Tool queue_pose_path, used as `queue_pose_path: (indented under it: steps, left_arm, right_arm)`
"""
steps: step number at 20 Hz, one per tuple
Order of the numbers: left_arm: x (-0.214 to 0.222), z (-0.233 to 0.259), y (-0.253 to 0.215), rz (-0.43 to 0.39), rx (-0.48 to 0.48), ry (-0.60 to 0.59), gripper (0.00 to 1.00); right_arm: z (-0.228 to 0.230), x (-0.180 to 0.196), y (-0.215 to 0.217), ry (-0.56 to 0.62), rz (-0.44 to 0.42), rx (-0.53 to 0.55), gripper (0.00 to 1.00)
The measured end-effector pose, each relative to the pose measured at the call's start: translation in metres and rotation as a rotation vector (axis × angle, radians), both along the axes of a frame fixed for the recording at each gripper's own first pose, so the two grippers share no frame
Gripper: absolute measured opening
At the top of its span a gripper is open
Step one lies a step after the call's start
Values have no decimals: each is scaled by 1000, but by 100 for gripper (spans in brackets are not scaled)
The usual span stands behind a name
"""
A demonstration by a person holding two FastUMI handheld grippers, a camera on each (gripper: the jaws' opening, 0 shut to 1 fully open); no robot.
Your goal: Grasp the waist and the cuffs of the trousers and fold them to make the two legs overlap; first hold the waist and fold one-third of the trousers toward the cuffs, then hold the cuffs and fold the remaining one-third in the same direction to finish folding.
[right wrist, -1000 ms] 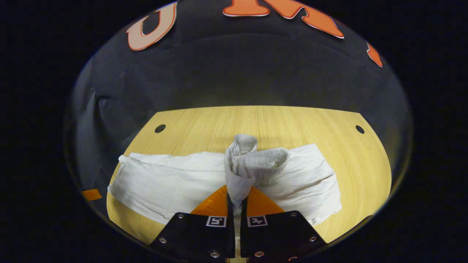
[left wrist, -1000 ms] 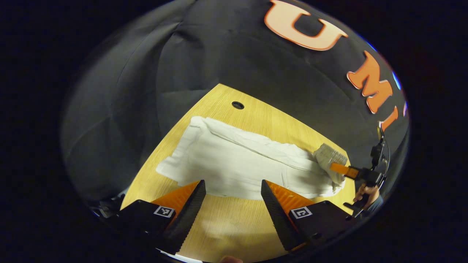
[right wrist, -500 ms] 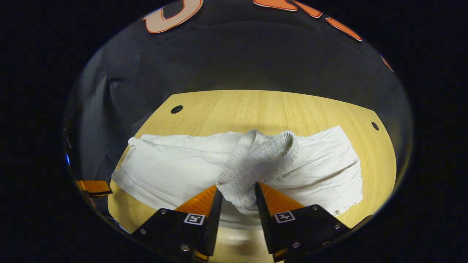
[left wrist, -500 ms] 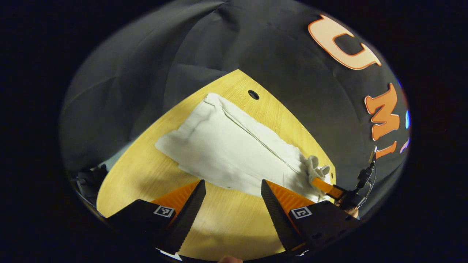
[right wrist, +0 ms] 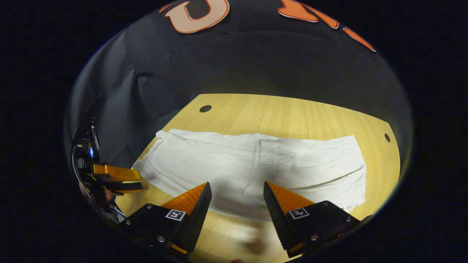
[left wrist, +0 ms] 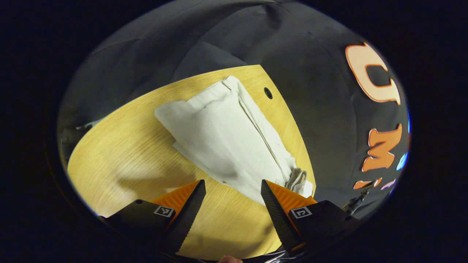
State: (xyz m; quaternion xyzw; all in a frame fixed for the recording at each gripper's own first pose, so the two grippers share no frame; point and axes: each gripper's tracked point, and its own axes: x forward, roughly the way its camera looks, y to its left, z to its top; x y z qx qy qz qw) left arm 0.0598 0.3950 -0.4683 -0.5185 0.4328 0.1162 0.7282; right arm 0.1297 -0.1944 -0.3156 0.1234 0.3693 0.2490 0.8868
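Trousers [right wrist: 256, 164] waist end folded over; near edge behind right gripper [right wrist: 237, 190].

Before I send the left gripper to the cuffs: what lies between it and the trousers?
Bare wooden table, in the left gripper view. The open left gripper hovers short of the white trousers.

White trousers [right wrist: 234, 166] lie flat on the table, waist end folded over the legs.
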Motion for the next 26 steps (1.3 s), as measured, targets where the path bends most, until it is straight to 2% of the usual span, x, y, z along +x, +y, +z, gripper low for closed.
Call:
queue_pose_path:
  steps: [4, 10, 12, 16, 18, 21, 23, 25, 26]
  left_arm:
    - [10, -18, 8, 114, -37, 10, 99]
    - [34, -23, 22, 248, -117, -78, 96]
    - [44, -21, 23, 261, -124, -108, 93]
    - [69, -24, 21, 239, -104, -159, 92]
    - [74, -35, 20, 239, -94, -145, 87]
    - [72, -52, 23, 257, -94, -111, 33]
    - [68, -50, 22, 265, -93, -102, 13]
    - [65, -45, 21, 246, -64, -89, 8]
    - [68, -37, 23, 232, -40, -104, 10]
  right_arm:
    - [12, 1, -43, -18, -49, 5, 86]
    - [22, 0, -101, -22, -157, 26, 86]
    - [20, -5, -117, -10, -190, 28, 87]
    - [7, -20, -148, 14, -232, 14, 88]
    - [5, -27, -159, 27, -258, 10, 88]
    - [-2, -36, -175, 41, -288, -2, 88]
    - [-5, -42, -184, 48, -300, -11, 89]
    - [-7, -44, -191, 55, -313, -4, 89]
    - [-6, -43, -194, 55, -316, 4, 89]
